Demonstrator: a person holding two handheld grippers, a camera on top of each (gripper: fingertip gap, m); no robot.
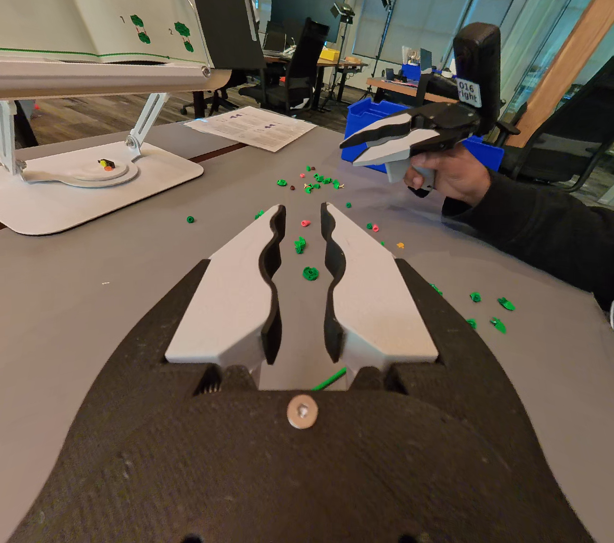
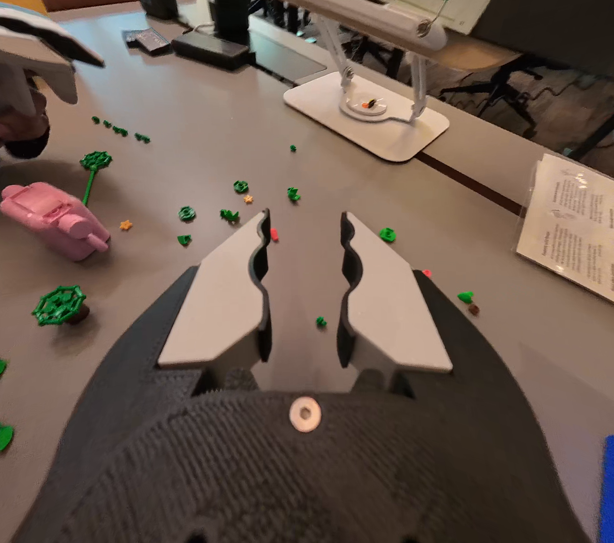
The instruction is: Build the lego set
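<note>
Small green lego pieces lie scattered on the grey table (image 1: 133, 261). My left gripper (image 1: 303, 205) is open and empty above the table, with a round green piece (image 1: 310, 273), a leafy green piece (image 1: 299, 244) and a pink stud (image 1: 305, 223) on the table between its fingers. My right gripper (image 2: 305, 214) is open and empty over the table; it also shows in the left wrist view (image 1: 349, 152), held up in a hand. A pink watering can (image 2: 54, 221) and two green web-shaped pieces (image 2: 59, 304) (image 2: 95, 159) lie at the left of the right wrist view.
A white book stand (image 1: 99, 188) holds the open instruction booklet (image 1: 99, 2) at the back left. A printed sheet (image 1: 252, 127) lies at the table's far edge. Blue bins (image 1: 368, 118) stand at the right. Office chairs and desks are behind. The gap from one gripper's tips to the other's is roughly 20 cm.
</note>
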